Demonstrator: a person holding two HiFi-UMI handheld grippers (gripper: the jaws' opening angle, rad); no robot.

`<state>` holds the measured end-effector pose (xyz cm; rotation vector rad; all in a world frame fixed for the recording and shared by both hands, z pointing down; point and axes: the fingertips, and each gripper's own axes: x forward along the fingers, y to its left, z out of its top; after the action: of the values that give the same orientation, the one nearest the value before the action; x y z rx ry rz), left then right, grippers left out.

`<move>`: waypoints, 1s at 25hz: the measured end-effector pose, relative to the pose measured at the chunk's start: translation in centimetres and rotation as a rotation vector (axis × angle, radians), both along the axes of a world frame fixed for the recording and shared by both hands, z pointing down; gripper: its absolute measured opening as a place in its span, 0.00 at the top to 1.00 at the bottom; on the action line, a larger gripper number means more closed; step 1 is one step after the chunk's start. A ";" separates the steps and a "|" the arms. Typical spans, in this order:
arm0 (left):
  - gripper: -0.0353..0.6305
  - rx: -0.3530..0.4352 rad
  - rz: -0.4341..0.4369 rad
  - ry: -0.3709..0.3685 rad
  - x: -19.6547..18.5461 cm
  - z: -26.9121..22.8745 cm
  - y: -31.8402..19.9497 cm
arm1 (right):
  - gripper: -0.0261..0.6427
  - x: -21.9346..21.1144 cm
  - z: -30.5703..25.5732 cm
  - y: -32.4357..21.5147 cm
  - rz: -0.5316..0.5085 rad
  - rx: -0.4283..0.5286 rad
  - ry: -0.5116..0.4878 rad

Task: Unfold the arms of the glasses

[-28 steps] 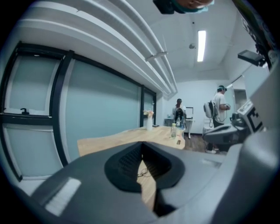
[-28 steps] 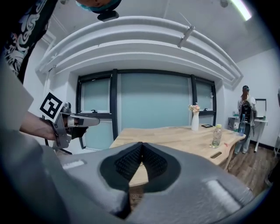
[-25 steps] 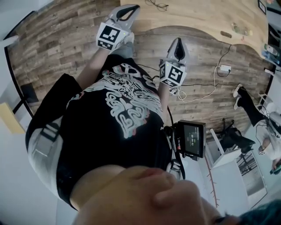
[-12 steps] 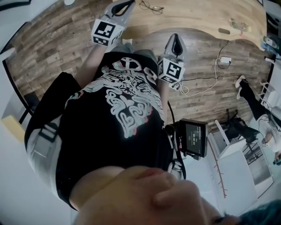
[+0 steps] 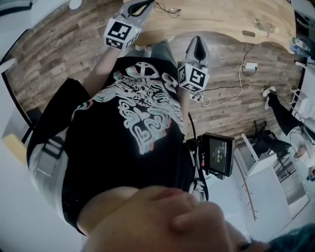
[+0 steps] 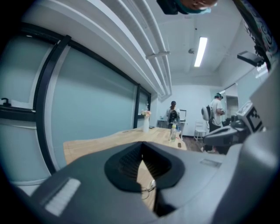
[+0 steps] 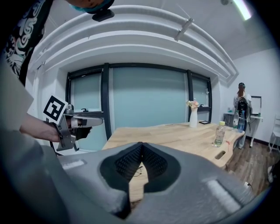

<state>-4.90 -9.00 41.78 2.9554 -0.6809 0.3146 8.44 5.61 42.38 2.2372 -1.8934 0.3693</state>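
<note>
The thin-framed glasses (image 5: 166, 8) lie folded on the wooden table (image 5: 221, 19), near its front edge. My left gripper (image 5: 142, 7) hovers over that edge, just left of the glasses, shut and holding nothing. My right gripper (image 5: 197, 45) is lower, over the floor short of the table, also shut and holding nothing. In the left gripper view the glasses (image 6: 148, 188) show through the gap under the closed jaw tips (image 6: 141, 148). The right gripper view shows the glasses (image 7: 136, 171) the same way, with the left gripper (image 7: 76, 121) off to the left.
A water bottle (image 7: 220, 133) and a white vase with flowers (image 7: 193, 116) stand further along the table. People stand at the far end of the room (image 6: 173, 114). Cables and a power strip (image 5: 251, 77) lie on the wood floor. A small screen (image 5: 216, 155) hangs at my waist.
Both grippers have drifted slightly towards the table, and the glasses sit a little closer to the left gripper in the head view. The jaws stay shut.
</note>
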 end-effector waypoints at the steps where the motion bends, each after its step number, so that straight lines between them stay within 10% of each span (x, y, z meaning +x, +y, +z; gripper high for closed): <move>1: 0.96 0.001 0.001 0.000 0.2 0.0 -0.1 | 0.96 0.2 0.0 -0.2 0.002 0.003 0.000; 25: 0.96 0.013 0.060 -0.120 3.2 2.9 -1.9 | 0.96 1.9 2.0 -3.0 -0.024 -0.048 -0.003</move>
<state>-1.72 -10.93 44.73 2.9927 -0.6091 0.4984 10.35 2.57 44.41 2.1824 -1.8911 0.4104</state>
